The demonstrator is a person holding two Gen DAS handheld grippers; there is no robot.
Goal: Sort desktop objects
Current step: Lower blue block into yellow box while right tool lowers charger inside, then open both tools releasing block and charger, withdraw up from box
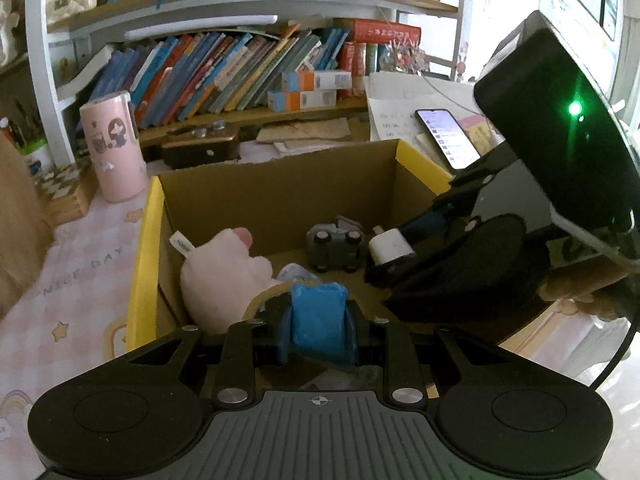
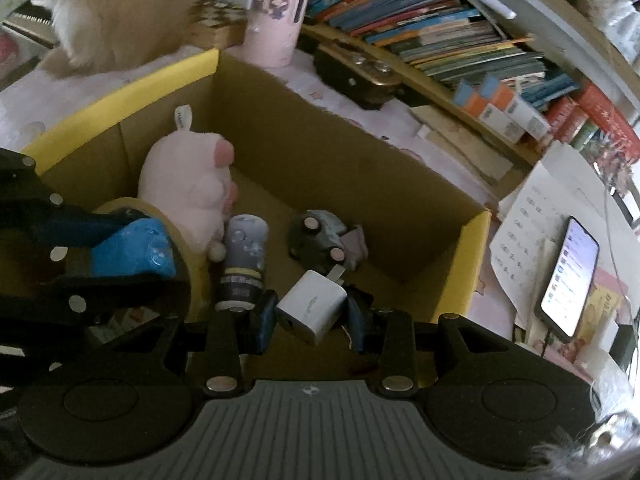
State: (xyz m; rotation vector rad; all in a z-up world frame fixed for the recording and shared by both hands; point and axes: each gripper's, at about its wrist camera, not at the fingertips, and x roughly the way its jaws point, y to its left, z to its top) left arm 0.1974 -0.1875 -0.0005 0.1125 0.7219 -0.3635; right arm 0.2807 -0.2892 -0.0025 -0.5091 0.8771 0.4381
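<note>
White charger (image 2: 311, 307) sitting clamped in R hand-held gripper (image 2: 310, 322), prongs pointing ahead, hovering over cardboard box (image 2: 360, 168) w/ toy car (image 2: 326, 240) just beyond. L hand-held gripper (image 1: 318, 320) gripping blue block (image 1: 318, 312), closed tight, nearer plush (image 1: 224, 276).

Yellow-rimmed brown cardboard box (image 1: 148, 240), pink plush toy (image 1: 224, 276), white charger (image 2: 312, 306), grey toy car (image 1: 336, 246), pink checked tablecloth (image 1: 72, 280)

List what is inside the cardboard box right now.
Inside the cardboard box lie a pink plush toy, a grey toy car, a small dark bottle and a yellow tape roll. Both loaded grippers cover the near floor, so anything there stays hidden.
</note>
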